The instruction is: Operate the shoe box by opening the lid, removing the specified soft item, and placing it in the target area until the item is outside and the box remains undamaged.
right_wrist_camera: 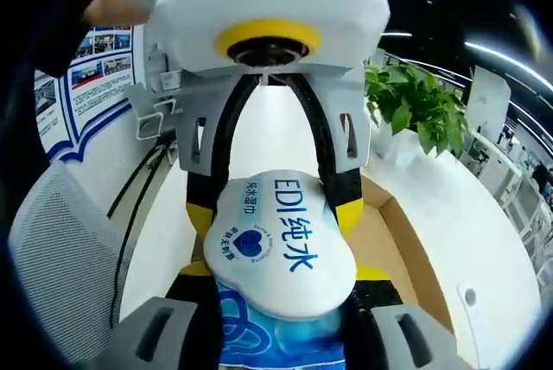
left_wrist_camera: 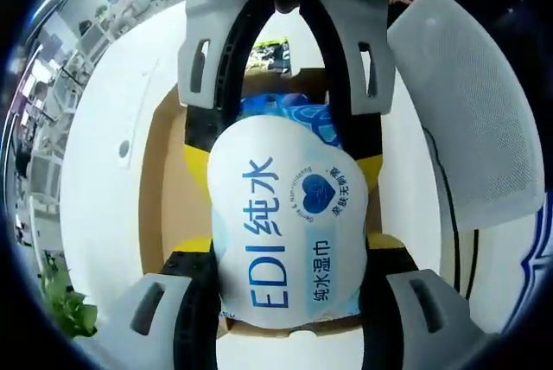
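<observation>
Between both tongs, wipes pack [left_wrist_camera: 289, 232] above box [left_wrist_camera: 164, 188].

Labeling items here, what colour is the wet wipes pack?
White with blue print on the wet wipes pack, clearest in left gripper view.

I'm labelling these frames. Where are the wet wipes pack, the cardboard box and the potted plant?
wet wipes pack [left_wrist_camera: 281, 232]: left gripper view, white printed face.
cardboard box [left_wrist_camera: 164, 206]: left gripper view, brown inner wall.
potted plant [right_wrist_camera: 415, 106]: right gripper view, green leaves.

White-and-blue wet-wipe pack [left_wrist_camera: 285, 223] pinched at both ends above open cardboard box [left_wrist_camera: 168, 206].
</observation>
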Available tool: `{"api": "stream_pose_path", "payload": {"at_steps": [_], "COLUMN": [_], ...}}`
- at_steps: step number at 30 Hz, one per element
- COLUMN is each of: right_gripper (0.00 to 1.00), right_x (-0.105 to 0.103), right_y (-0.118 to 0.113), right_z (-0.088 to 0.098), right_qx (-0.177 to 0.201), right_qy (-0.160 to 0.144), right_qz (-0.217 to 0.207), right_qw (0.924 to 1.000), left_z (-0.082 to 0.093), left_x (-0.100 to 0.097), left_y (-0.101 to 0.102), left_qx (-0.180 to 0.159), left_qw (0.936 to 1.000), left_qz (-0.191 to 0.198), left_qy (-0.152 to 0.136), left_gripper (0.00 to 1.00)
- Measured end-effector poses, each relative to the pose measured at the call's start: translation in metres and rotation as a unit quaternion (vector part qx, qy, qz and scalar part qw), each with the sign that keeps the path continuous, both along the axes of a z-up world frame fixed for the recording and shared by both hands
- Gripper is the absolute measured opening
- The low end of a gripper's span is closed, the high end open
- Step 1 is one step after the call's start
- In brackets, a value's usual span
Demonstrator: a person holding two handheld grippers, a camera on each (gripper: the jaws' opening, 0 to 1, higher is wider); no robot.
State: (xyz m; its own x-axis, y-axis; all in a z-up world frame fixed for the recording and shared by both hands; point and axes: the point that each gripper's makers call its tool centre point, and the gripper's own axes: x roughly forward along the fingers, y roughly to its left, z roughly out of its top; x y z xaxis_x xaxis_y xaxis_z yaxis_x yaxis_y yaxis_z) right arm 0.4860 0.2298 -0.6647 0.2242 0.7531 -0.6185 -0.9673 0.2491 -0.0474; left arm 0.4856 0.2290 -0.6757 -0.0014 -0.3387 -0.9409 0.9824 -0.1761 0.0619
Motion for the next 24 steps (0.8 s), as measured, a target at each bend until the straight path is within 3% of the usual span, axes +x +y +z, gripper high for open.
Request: {"api": "stream_pose_path", "payload": {"at_steps": [24], "right_gripper": [0.51], "right_x": [-0.011], "right_y": [-0.067], "right_z": [0.017], "right_qx": [0.003], "right_qy": [0.004], "right_qz": [-0.030], "right_qw": [0.9995], "left_z": [0.016], "left_x": [-0.010], "left_y": [-0.065], "left_qx": [-0.001], "left_qw": [0.9997], "left_qz": [-0.025], "left_qy": [0.008], "left_gripper": [0.65]}}
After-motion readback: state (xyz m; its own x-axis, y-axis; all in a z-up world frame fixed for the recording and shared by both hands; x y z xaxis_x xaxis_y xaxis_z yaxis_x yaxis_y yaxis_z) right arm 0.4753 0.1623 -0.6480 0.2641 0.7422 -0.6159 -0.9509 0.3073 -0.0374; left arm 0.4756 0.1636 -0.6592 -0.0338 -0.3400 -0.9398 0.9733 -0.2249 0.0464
